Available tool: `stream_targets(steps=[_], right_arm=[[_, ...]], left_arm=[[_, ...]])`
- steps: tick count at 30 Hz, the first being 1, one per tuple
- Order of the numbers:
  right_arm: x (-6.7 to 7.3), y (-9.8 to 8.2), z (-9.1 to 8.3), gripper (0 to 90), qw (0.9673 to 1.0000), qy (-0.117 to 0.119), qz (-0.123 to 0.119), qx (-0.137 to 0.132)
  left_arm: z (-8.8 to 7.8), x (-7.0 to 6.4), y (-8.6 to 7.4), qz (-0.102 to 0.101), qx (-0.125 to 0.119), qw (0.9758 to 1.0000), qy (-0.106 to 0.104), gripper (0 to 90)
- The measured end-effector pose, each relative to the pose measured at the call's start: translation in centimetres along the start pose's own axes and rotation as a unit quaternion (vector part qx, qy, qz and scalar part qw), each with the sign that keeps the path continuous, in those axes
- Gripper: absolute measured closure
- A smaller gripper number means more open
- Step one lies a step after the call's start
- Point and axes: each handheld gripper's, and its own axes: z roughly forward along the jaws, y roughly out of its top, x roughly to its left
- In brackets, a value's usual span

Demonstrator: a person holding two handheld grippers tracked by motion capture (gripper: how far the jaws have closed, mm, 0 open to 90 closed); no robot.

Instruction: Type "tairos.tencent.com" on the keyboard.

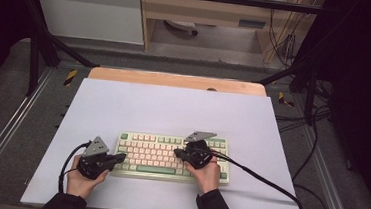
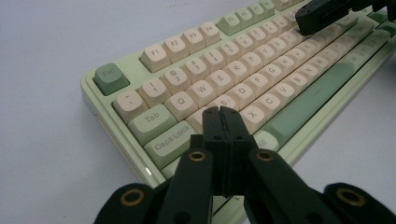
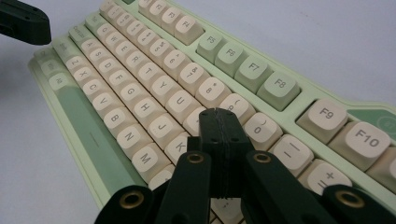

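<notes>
On the near half of the white bench (image 1: pixel 173 111) lies the keyboard (image 1: pixel 159 155), long side left to right, cream keys with green accents. Both grippers are poised over it for typing.

The left gripper (image 2: pixel 221 112) has its fingers (image 2: pixel 212 133) pressed together with nothing between them; the joined tip stands above the home row near A and S, just right of Caps Lock (image 2: pixel 170 139). The right gripper (image 3: pixel 219 114) has its fingers likewise closed and empty, tip over the O/P area beside the 0 key (image 3: pixel 258 128).

Step in hand, by judgement: pressing keys with the closed tips used as styluses (whether either tip touches a key cannot be told).

Next move calls for a short vertical press on one key cap, centred to avoid catching a neighbouring key, then a clean lift.
</notes>
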Motion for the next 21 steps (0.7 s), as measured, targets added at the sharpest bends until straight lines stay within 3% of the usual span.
stream_targets(steps=[10,21], right_arm=[[0.0,-0.1,0.1,90.0,1.0,-0.001,0.0,0.005],[0.7,0.5,-2.0,90.0,0.9998,0.008,-0.012,-0.015]], left_arm=[[0.0,0.0,0.0,0.0,0.0,1.0,0.0,89.7],[0.1,0.0,0.0,-0.001,0.0,1.0,0.002,89.5]])
